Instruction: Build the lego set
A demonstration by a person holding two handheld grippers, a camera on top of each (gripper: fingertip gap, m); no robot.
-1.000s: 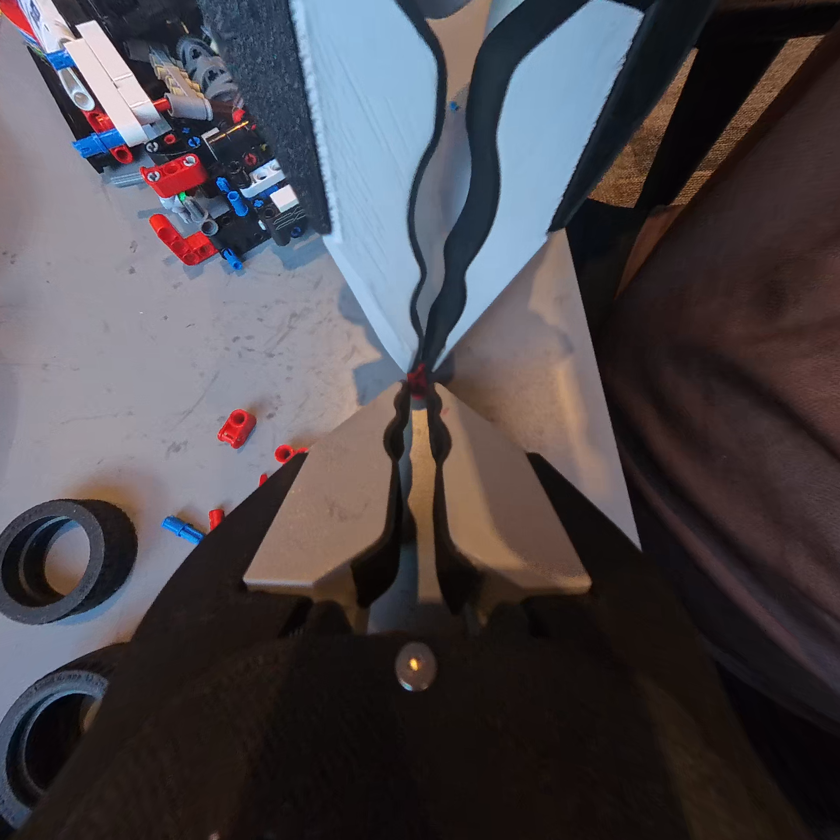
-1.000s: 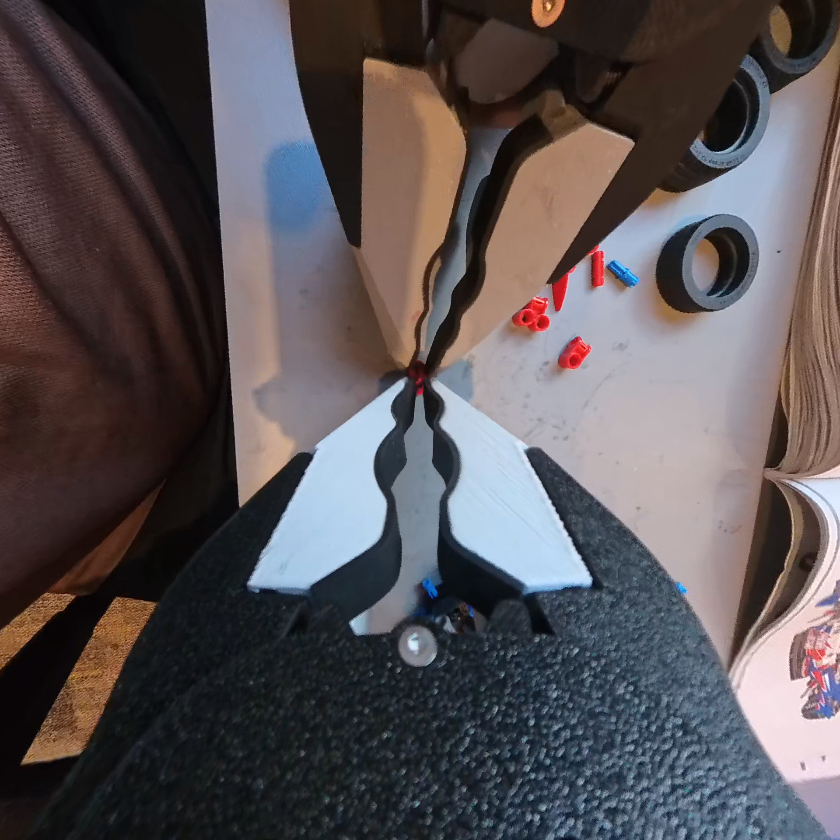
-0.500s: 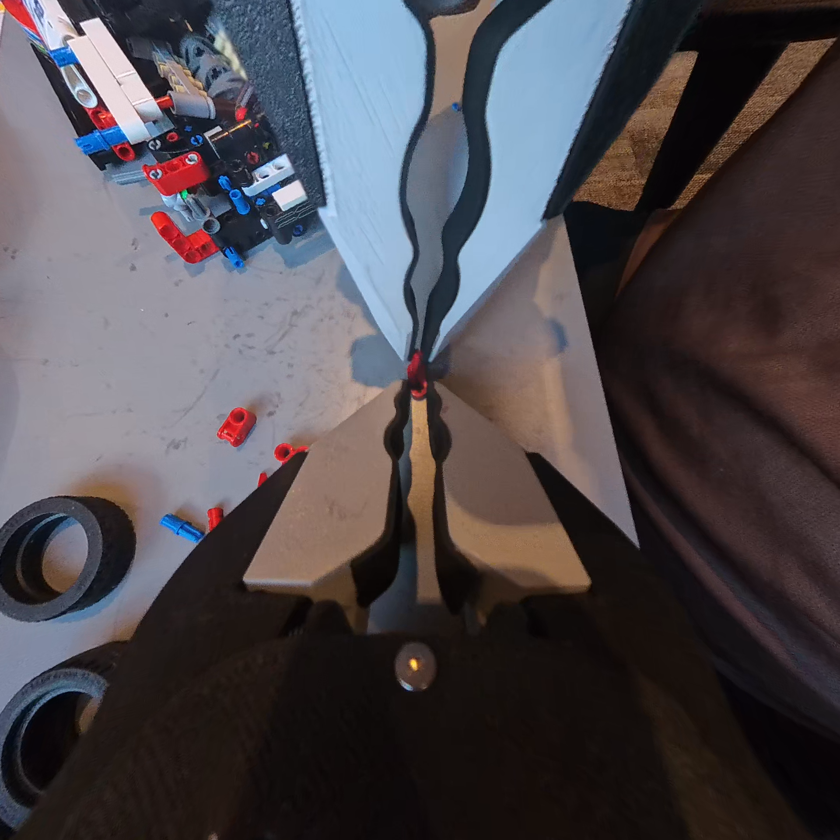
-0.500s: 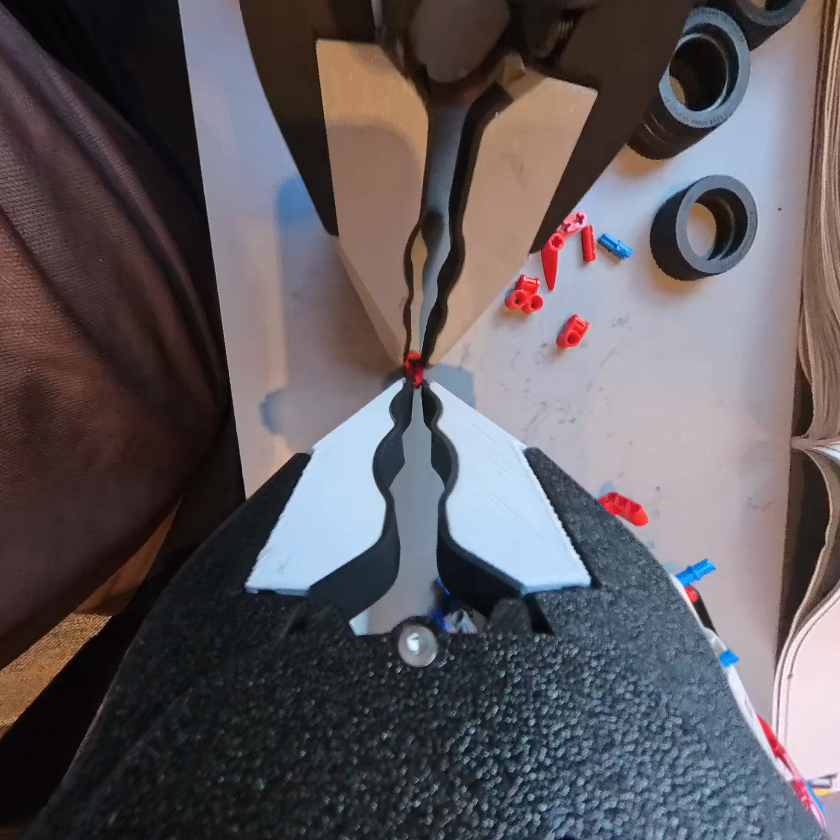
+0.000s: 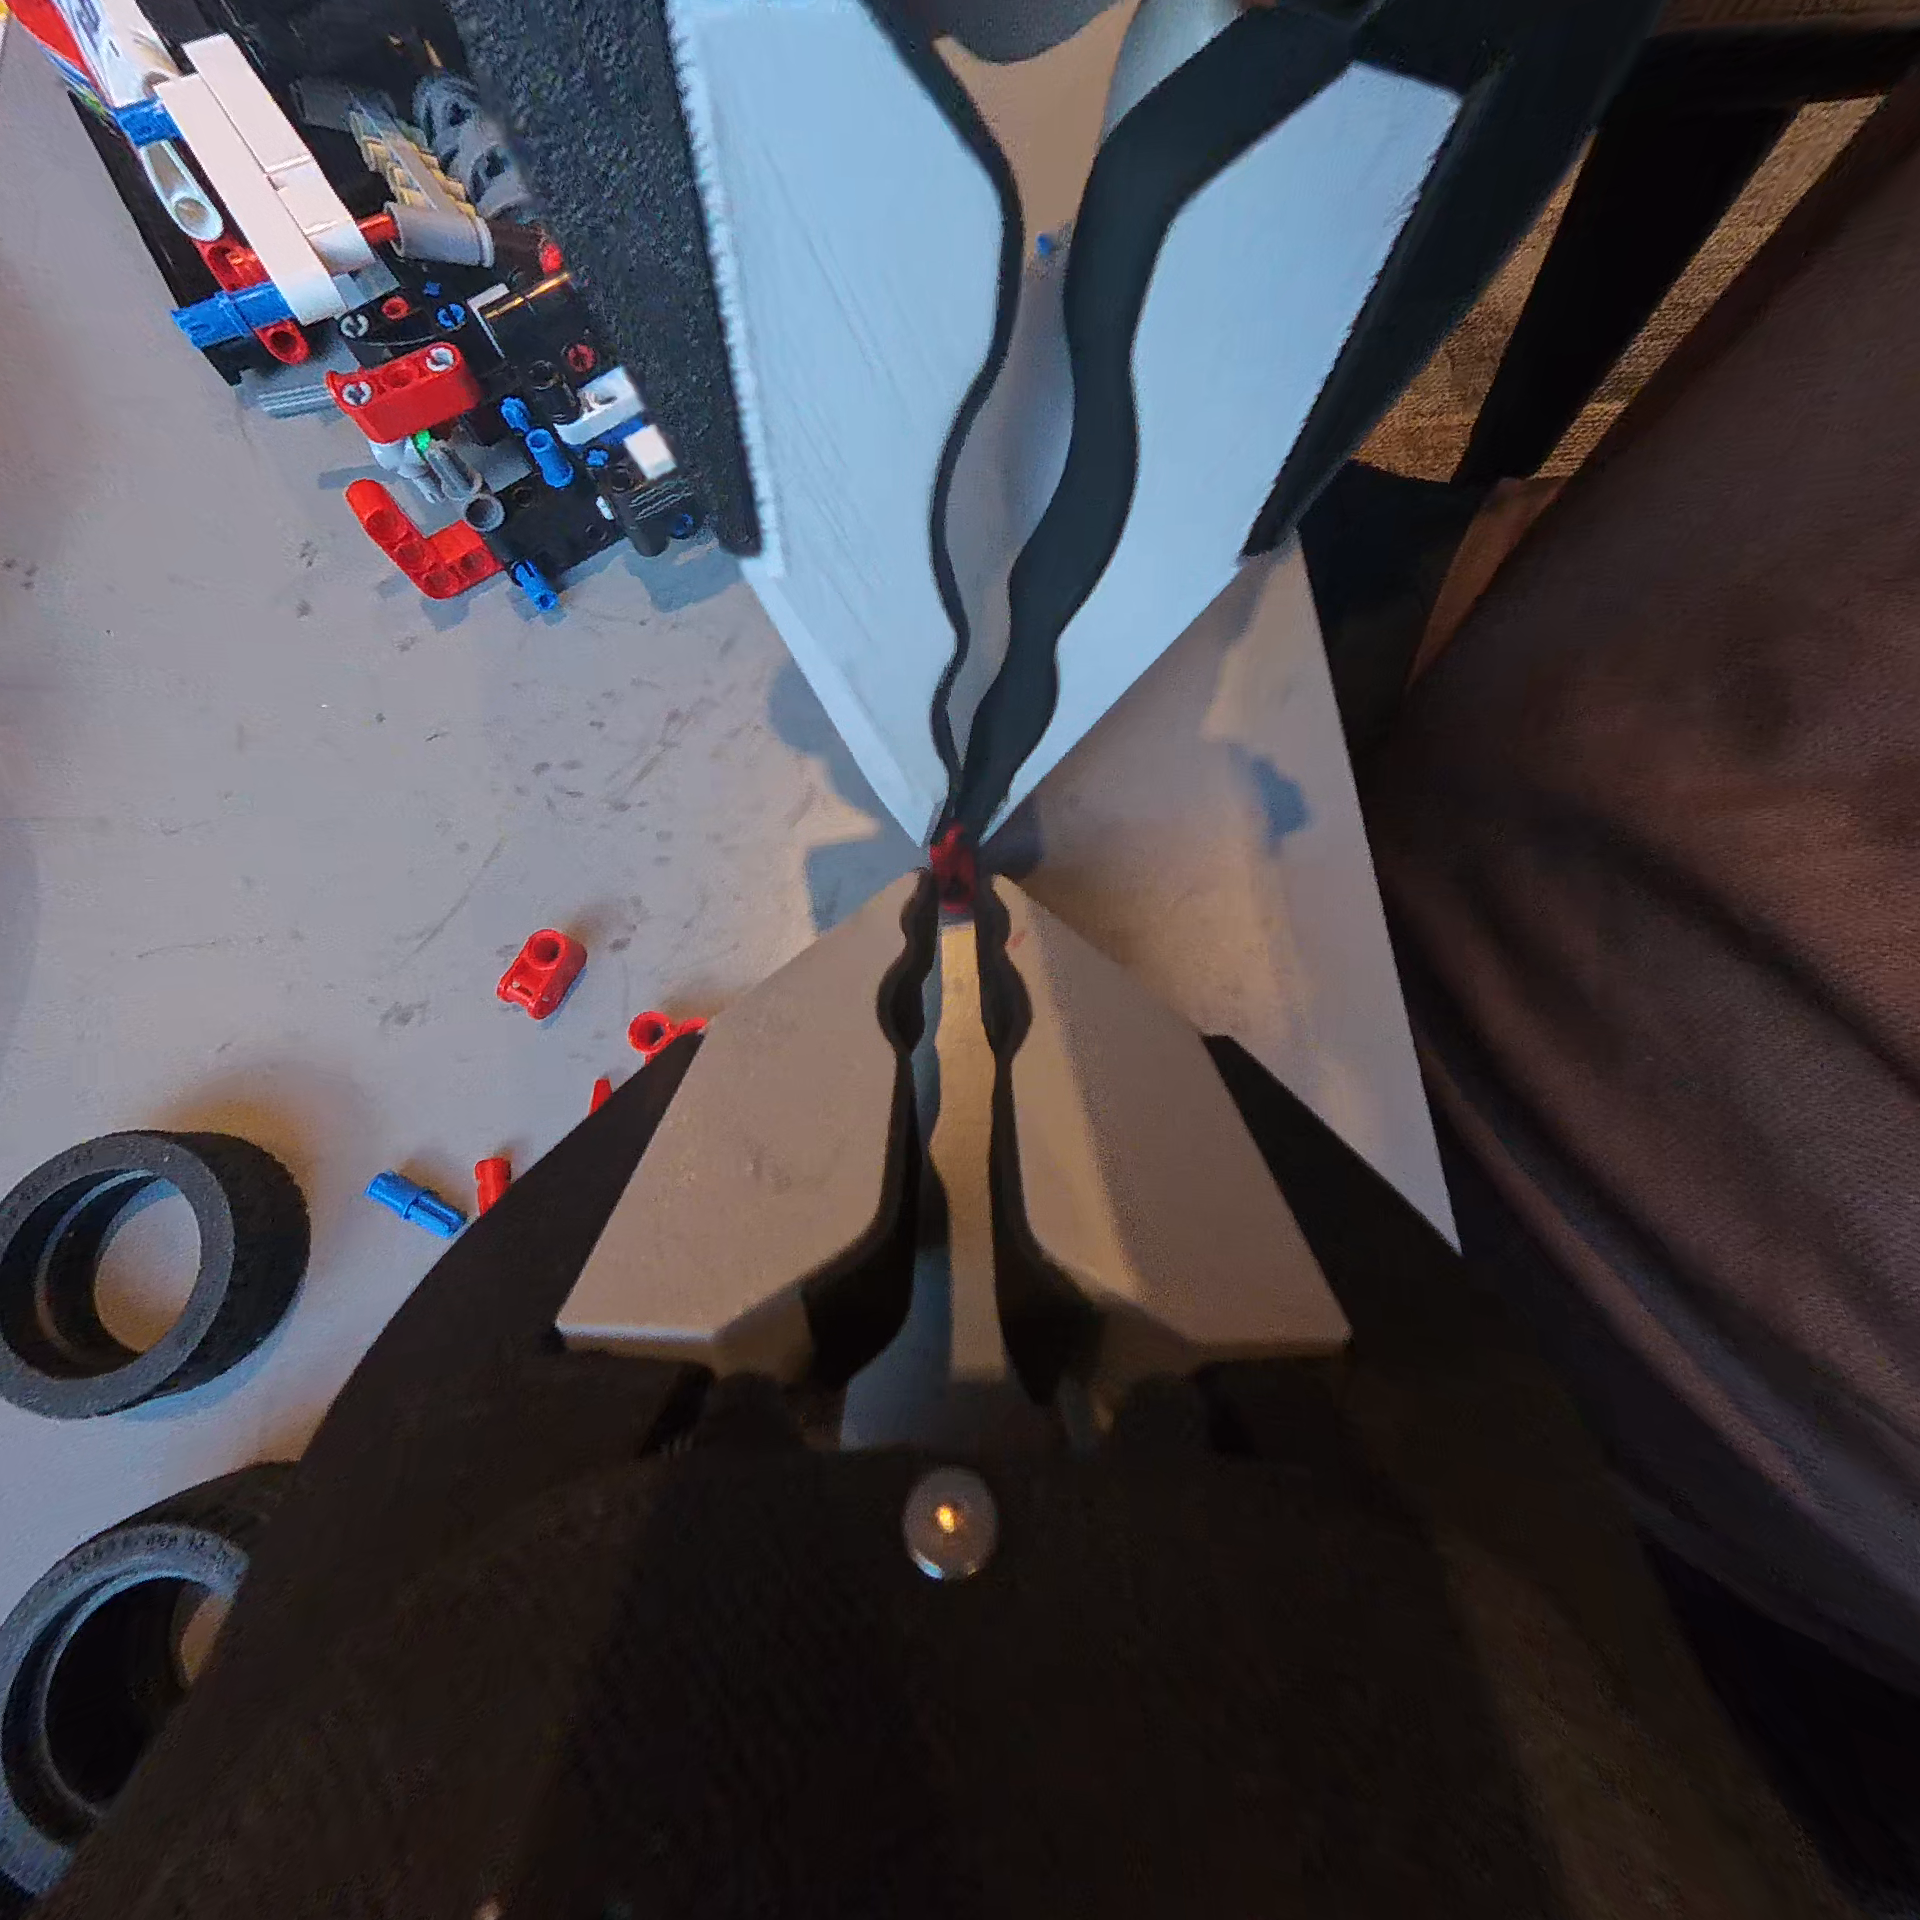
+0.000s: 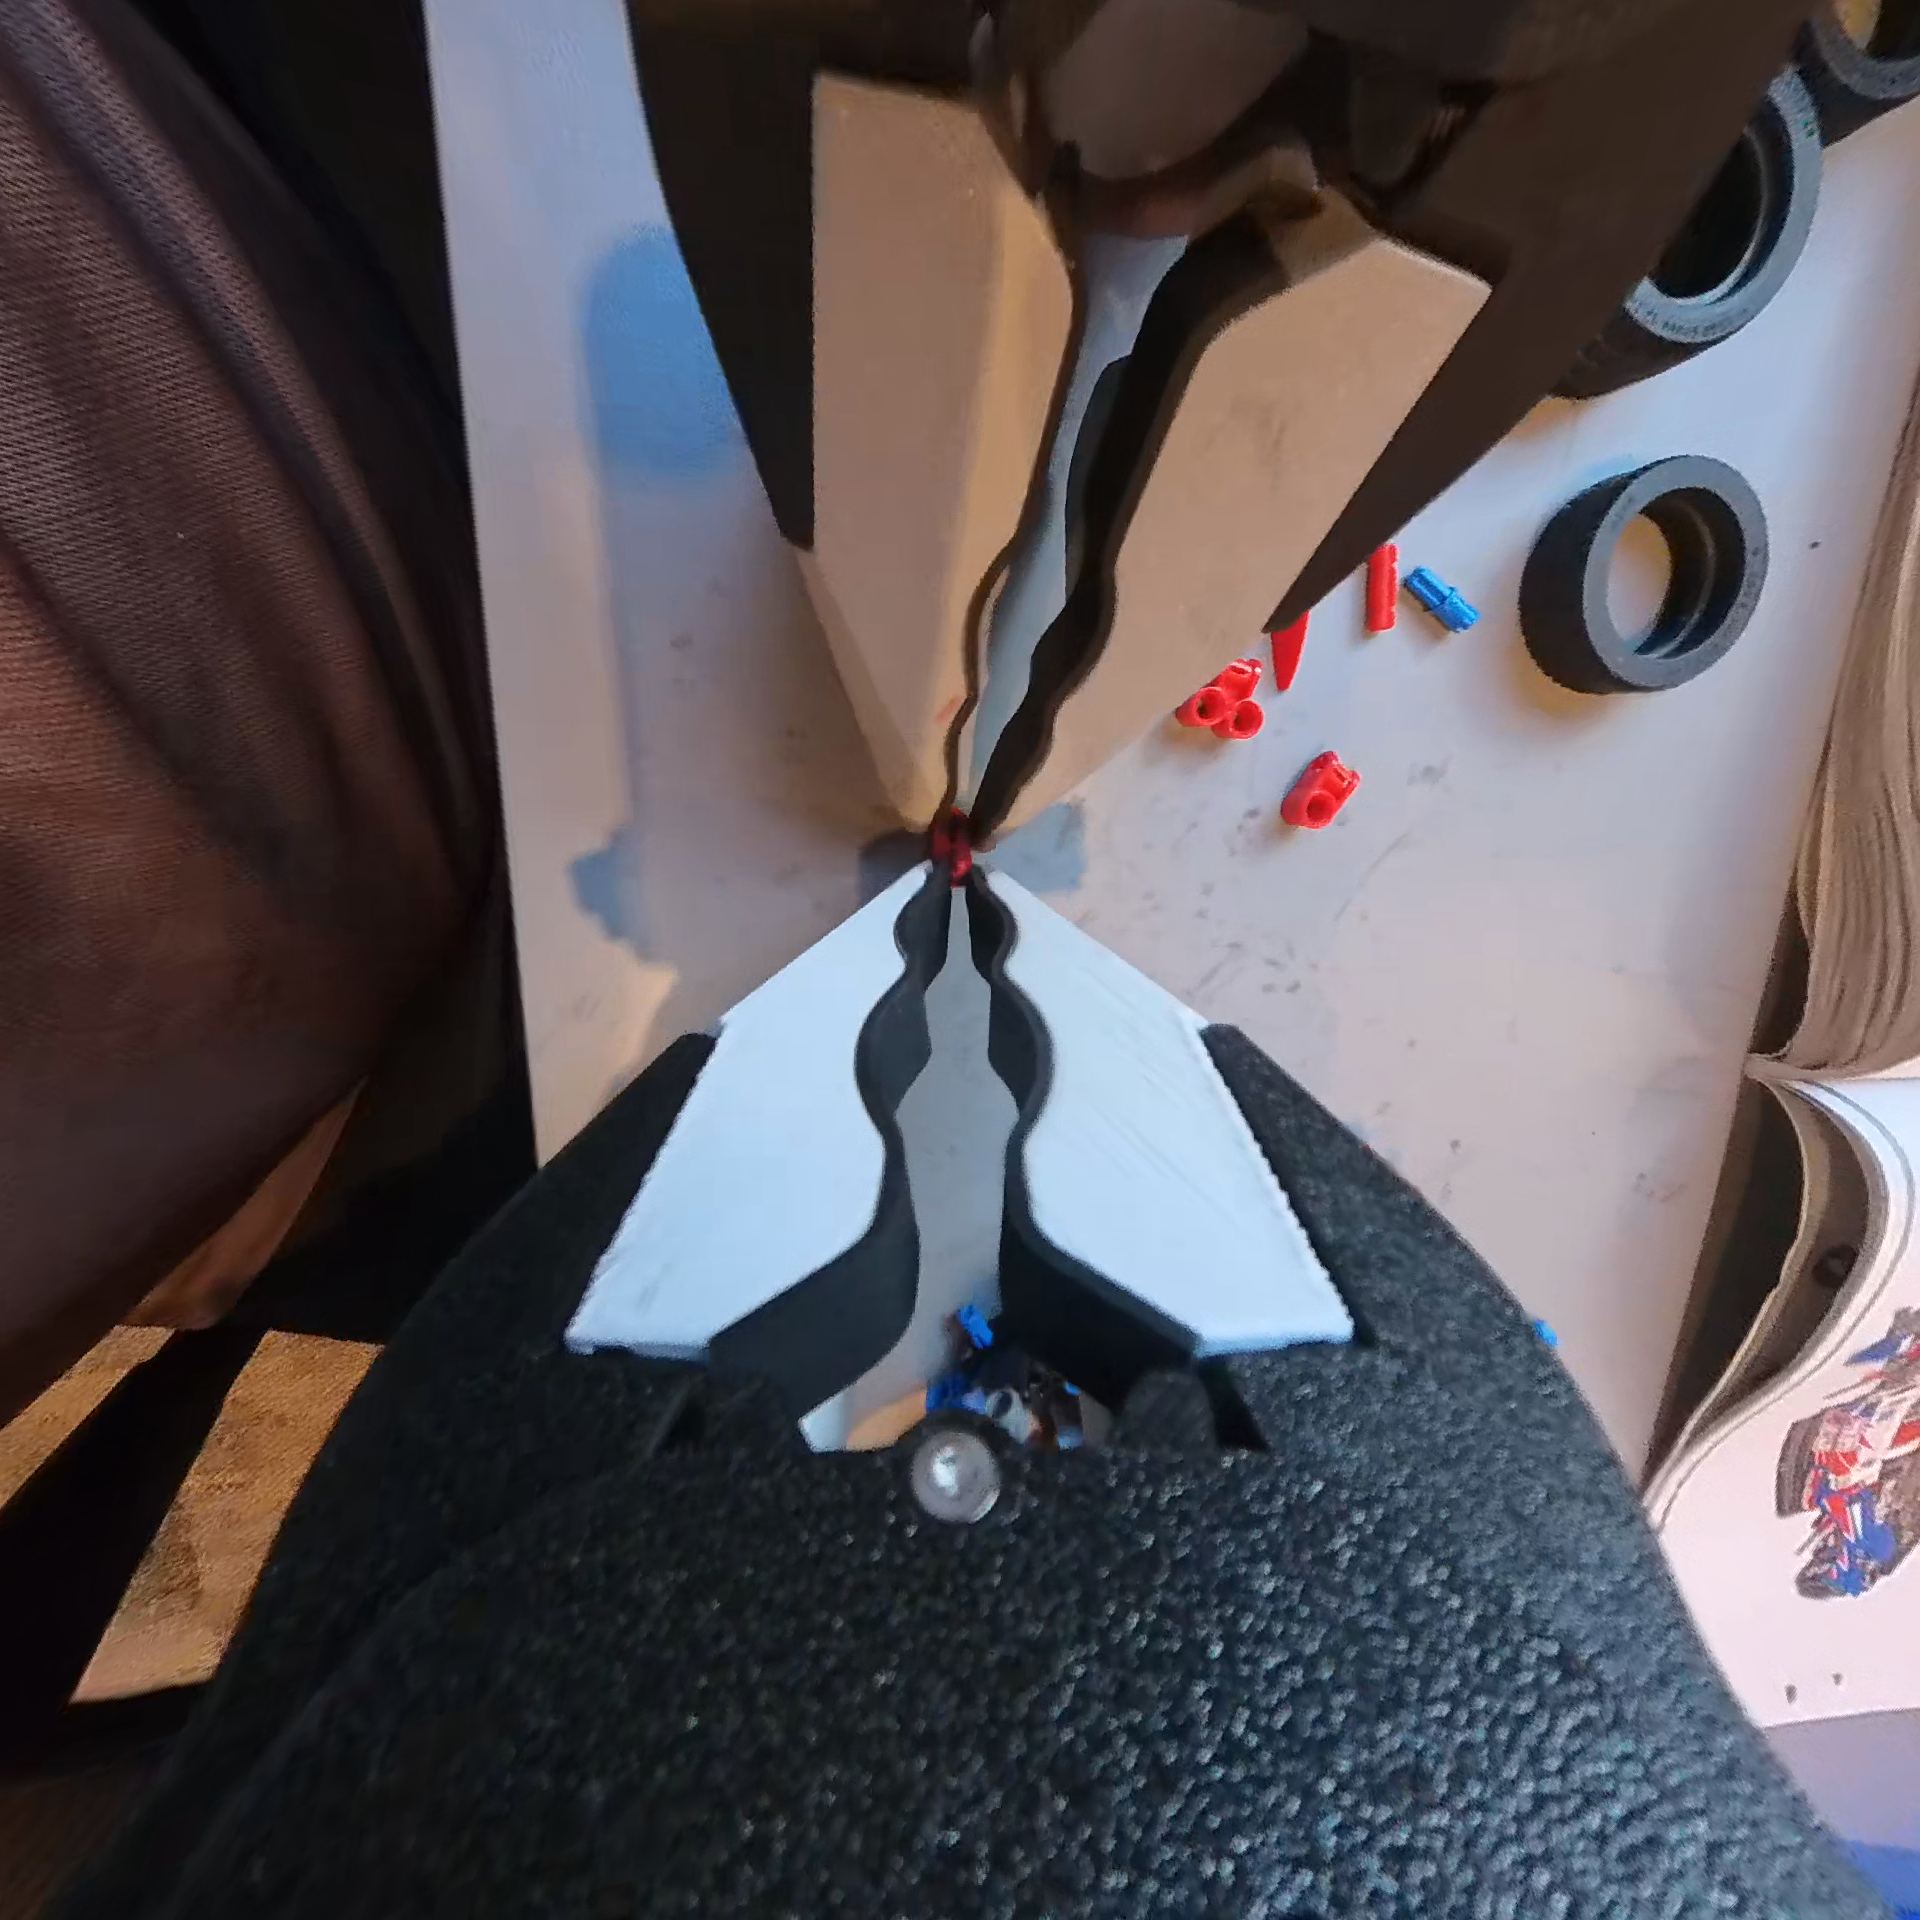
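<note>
A small red Lego piece point(image 5: 951, 868) is pinched between the tips of both grippers, a little above the grey table point(image 5: 312, 779). My left gripper point(image 5: 951, 902), with grey fingers, is shut on it from below in the left wrist view. My right gripper point(image 5: 951, 823), with white fingers, meets it tip to tip from above. In the right wrist view the same red piece point(image 6: 949, 842) sits between my right gripper point(image 6: 956, 883) and the left gripper point(image 6: 961, 816). Most of the piece is hidden by the pads.
A part-built Lego model with loose parts point(image 5: 447, 395) lies far left. Black tyres point(image 5: 135, 1268) point(image 6: 1642, 571), red connectors point(image 5: 540, 966) point(image 6: 1320, 790) and a blue pin point(image 5: 416, 1205) lie on the table. An instruction booklet point(image 6: 1849, 1403) is at the right. A person's dark clothing point(image 5: 1662, 935) is past the table edge. Less than 4 cm separates the two grippers' tips. The blue pin point(image 5: 416, 1205) lies around 10 cm away from my left fingertips. My right wrist view point(image 6: 1449, 591) looks at it from another angle.
Both grippers stay tip to tip on the red piece. They rocked slightly against each other, and the left gripper now leans more to the right in the right wrist view.
</note>
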